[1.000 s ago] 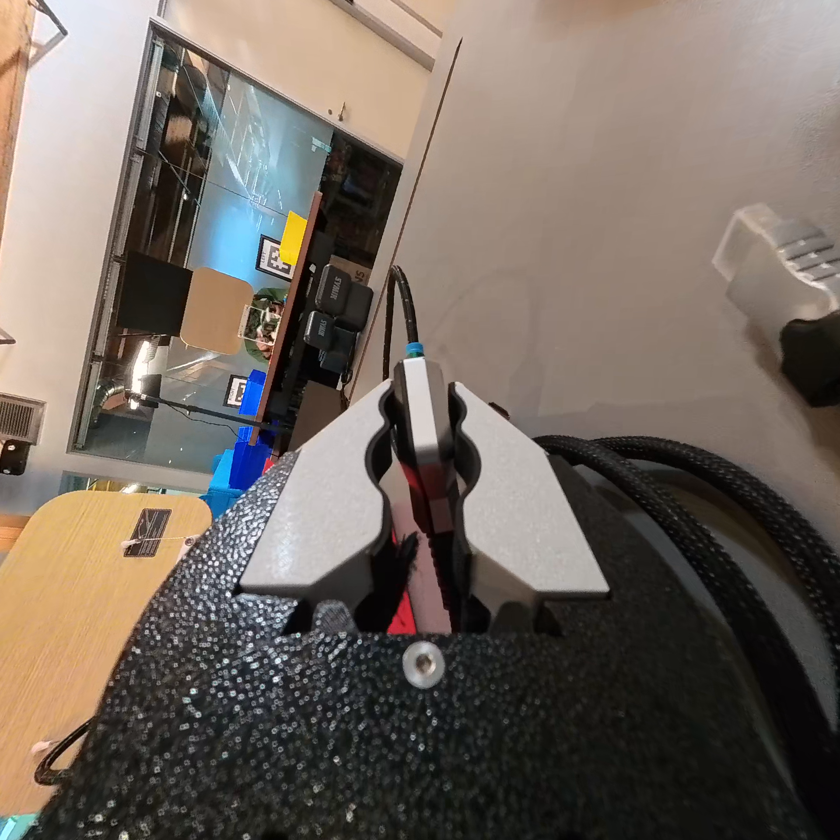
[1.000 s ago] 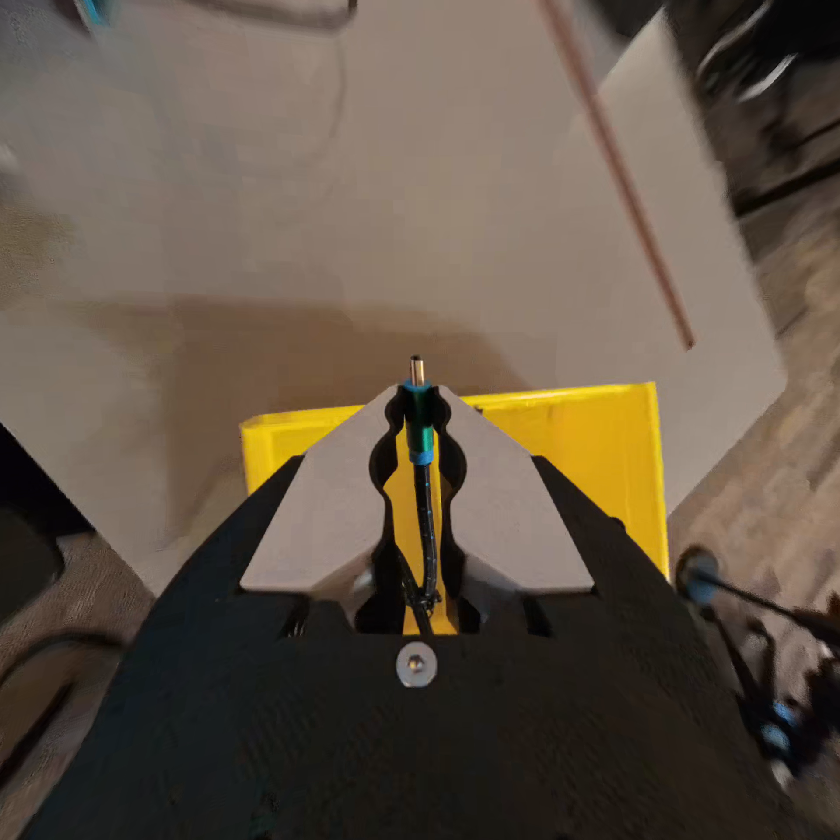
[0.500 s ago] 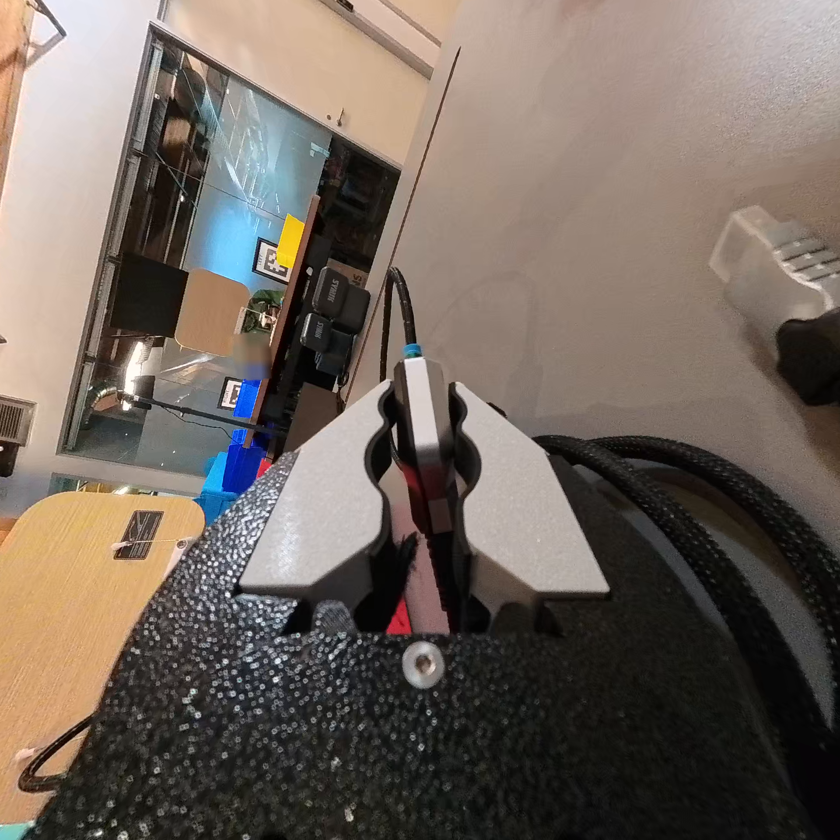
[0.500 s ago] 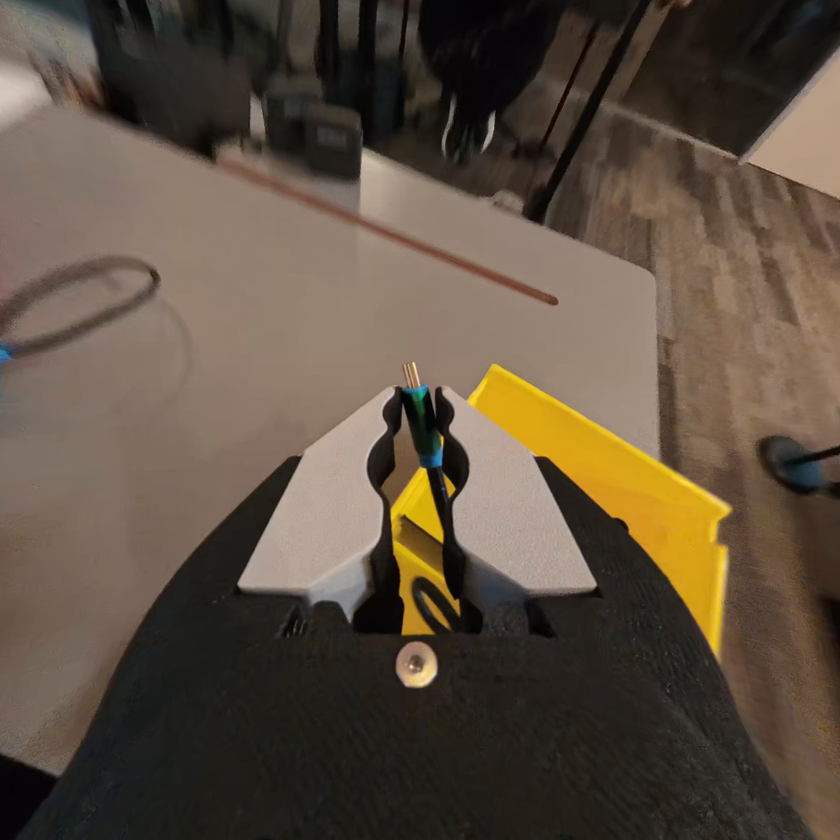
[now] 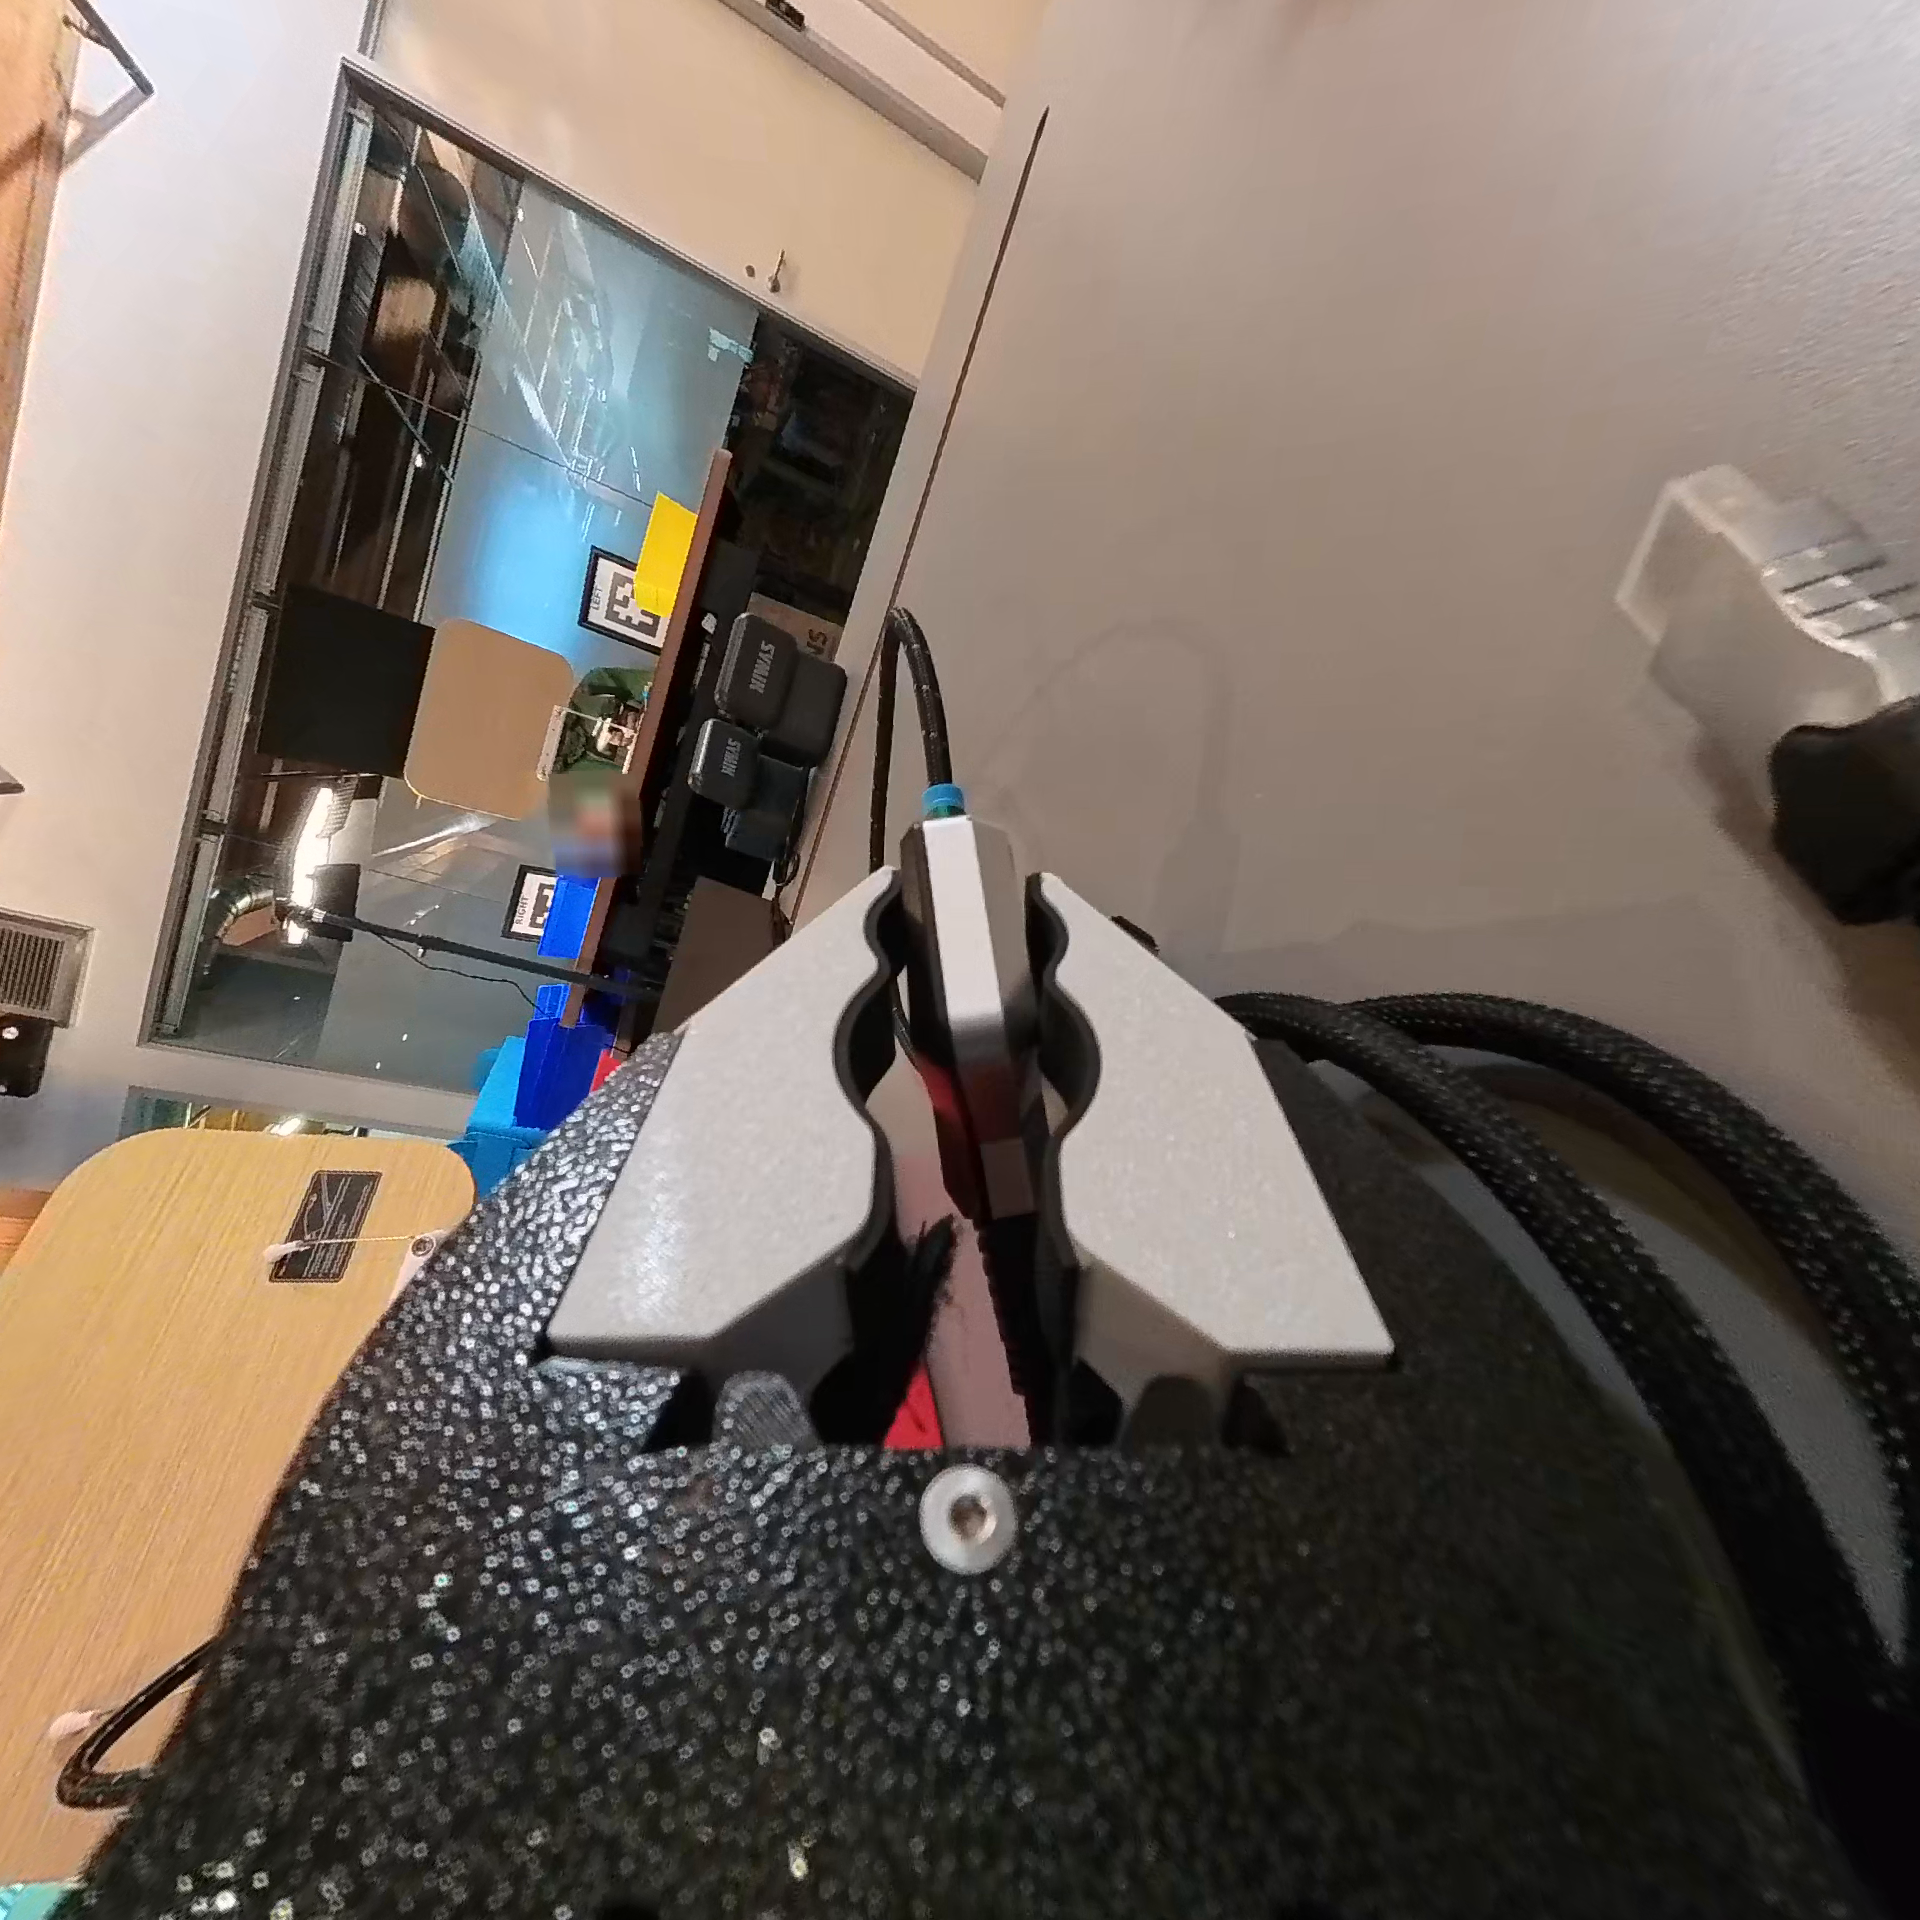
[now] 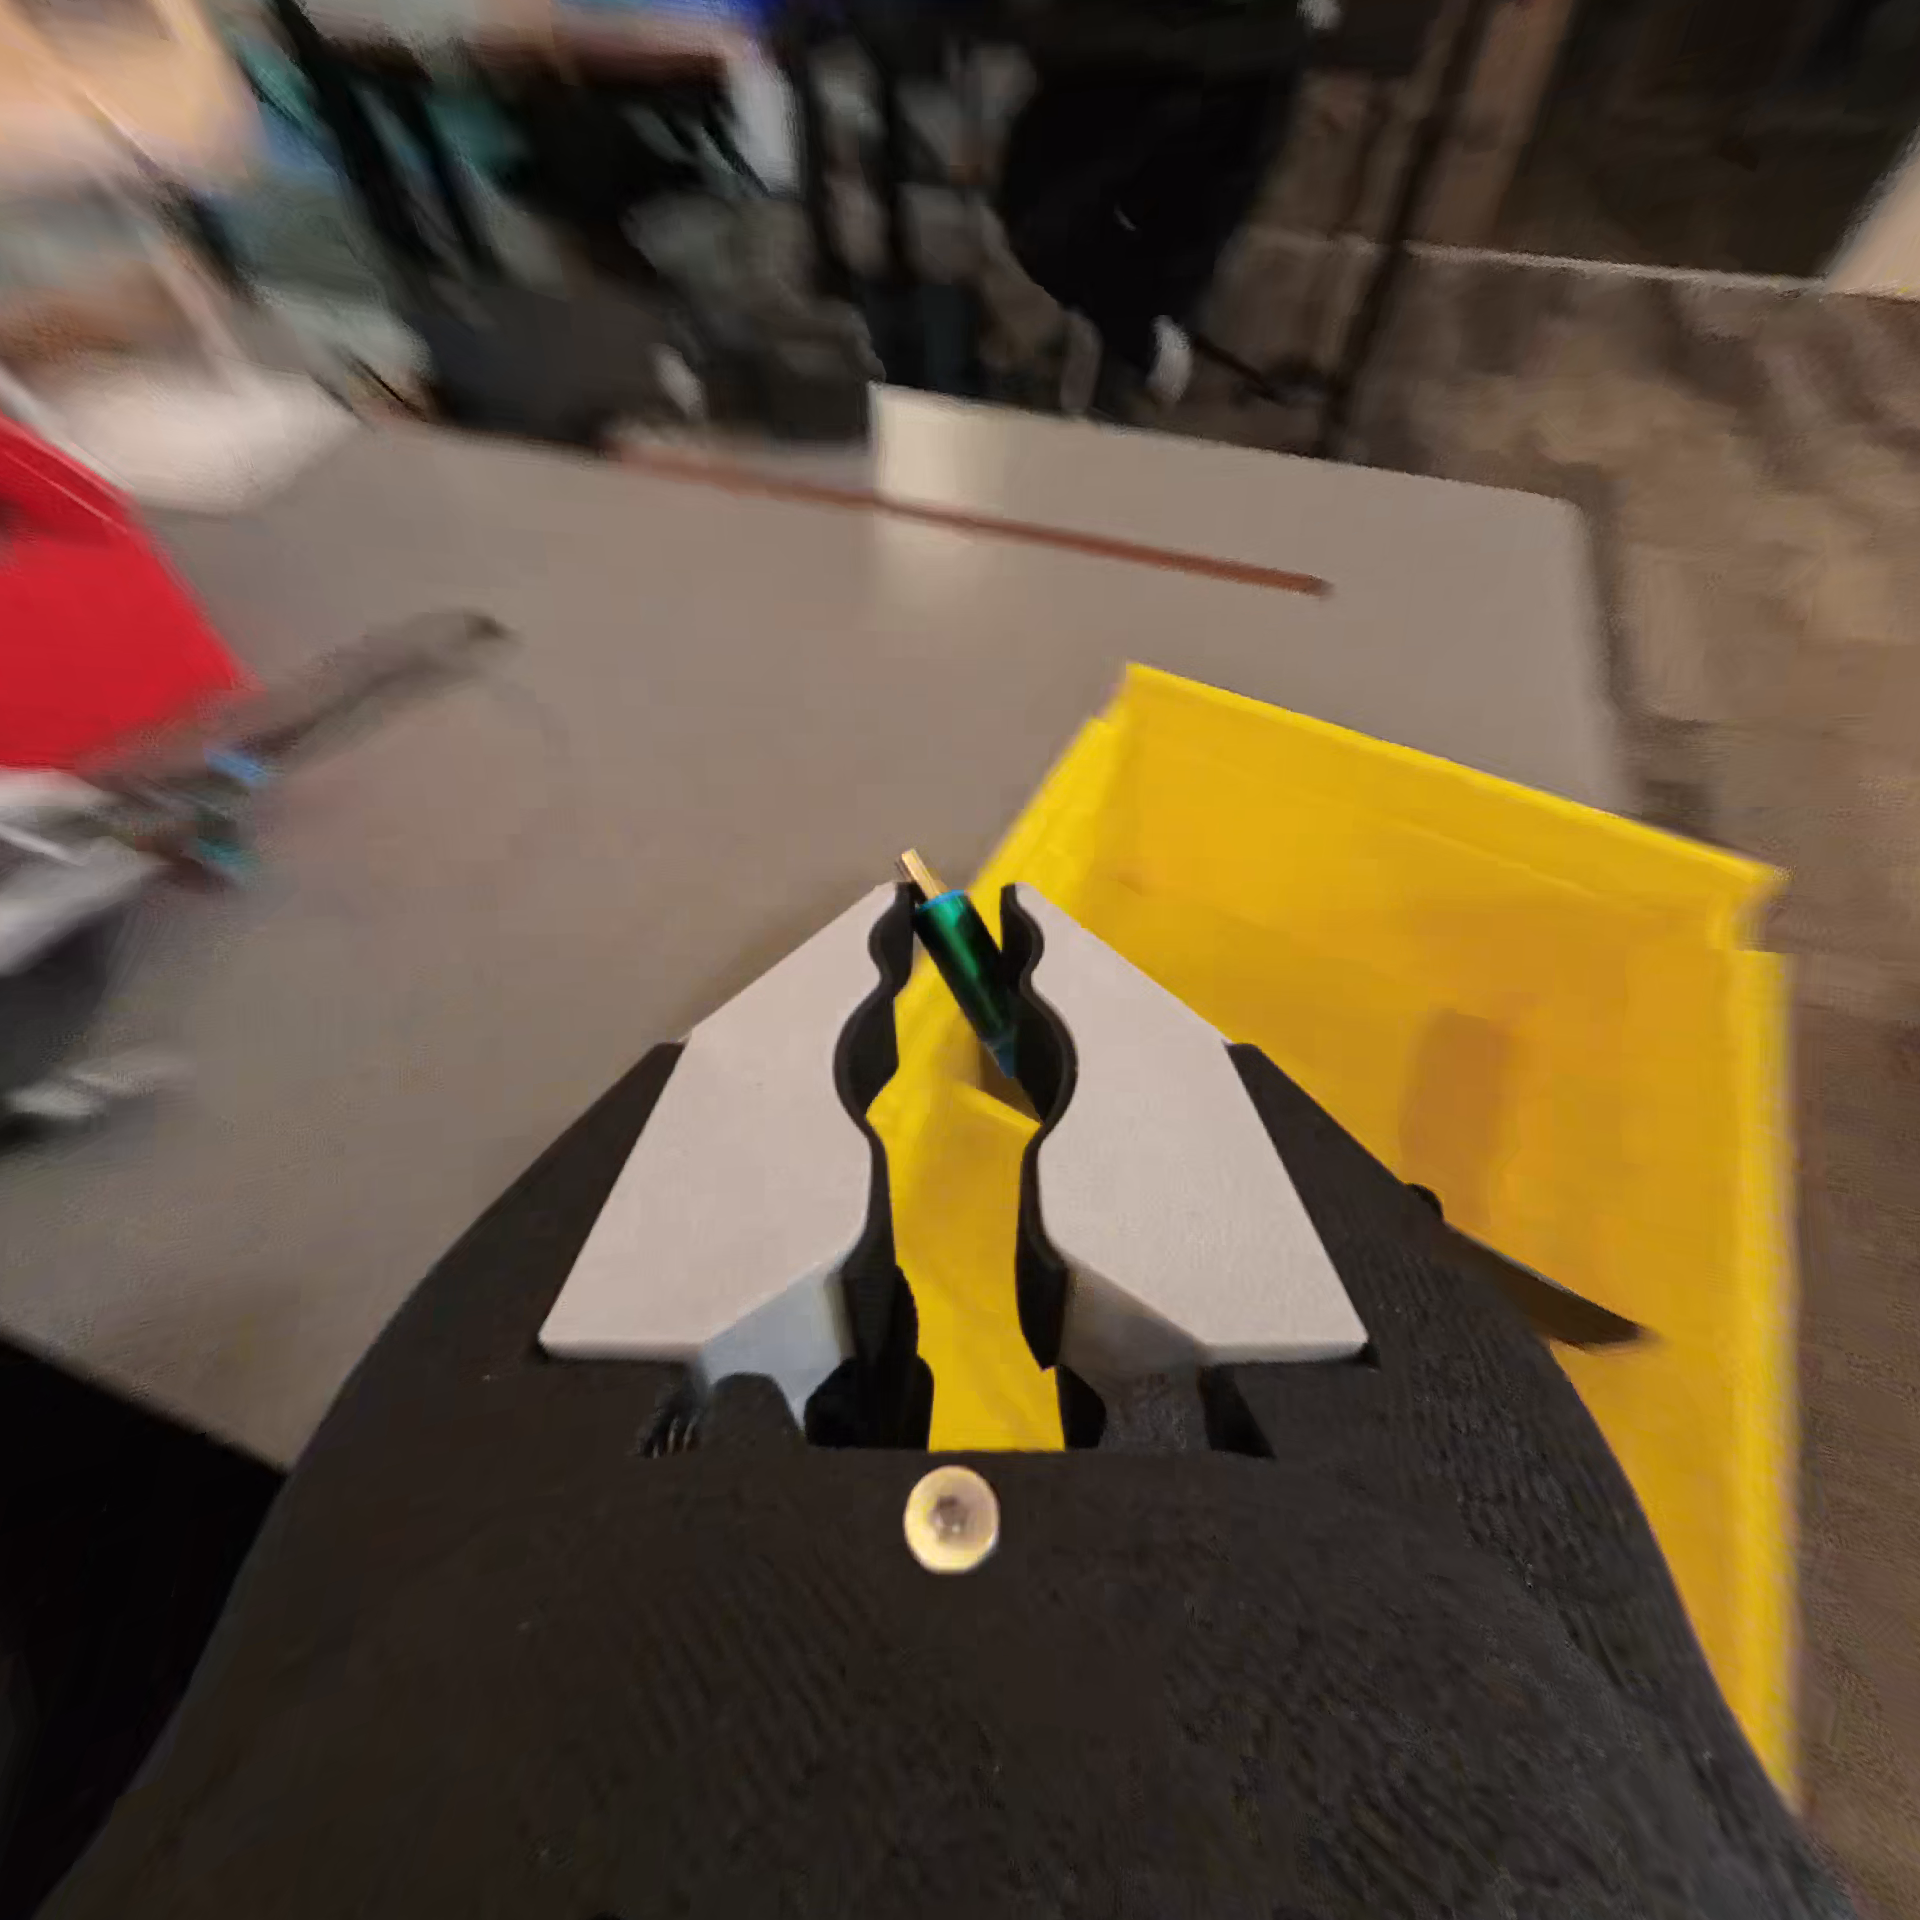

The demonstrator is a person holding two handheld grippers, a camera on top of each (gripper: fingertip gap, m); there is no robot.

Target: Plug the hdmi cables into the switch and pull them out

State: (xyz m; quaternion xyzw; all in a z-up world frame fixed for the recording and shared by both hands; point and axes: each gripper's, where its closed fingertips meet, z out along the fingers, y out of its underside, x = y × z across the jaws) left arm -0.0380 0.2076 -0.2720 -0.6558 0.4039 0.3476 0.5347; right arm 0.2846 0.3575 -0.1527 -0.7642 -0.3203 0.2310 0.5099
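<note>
**Small plug loose over yellow bin; switch clamped on the left**

My right hand-held gripper point(image 6: 954, 899) stands partly open. The small green-blue plug point(image 6: 961, 961) with a gold tip lies tilted in the gap, tip toward the left finger, and I cannot tell whether either finger touches it. It sits mid-frame, over the near corner of the yellow bin point(image 6: 1455, 935).

My left hand-held gripper point(image 5: 961, 904) is closed on the silver switch point(image 5: 971, 977), held edge-on at frame centre, with a thin black cable point(image 5: 914, 707) and blue collar leaving its far end.

In my judgement the plug is being released into the bin. To do it well, I would open fully over the bin and lift clear only once the cord is free of the fingers.

Surroundings: grey worktop point(image 6: 675, 727); braided black cables point(image 5: 1662, 1174) at right of the left view; a translucent connector point(image 5: 1756, 603) at its right edge; a red blurred object point(image 6: 83, 623) at left. The braided cables could snag.
</note>
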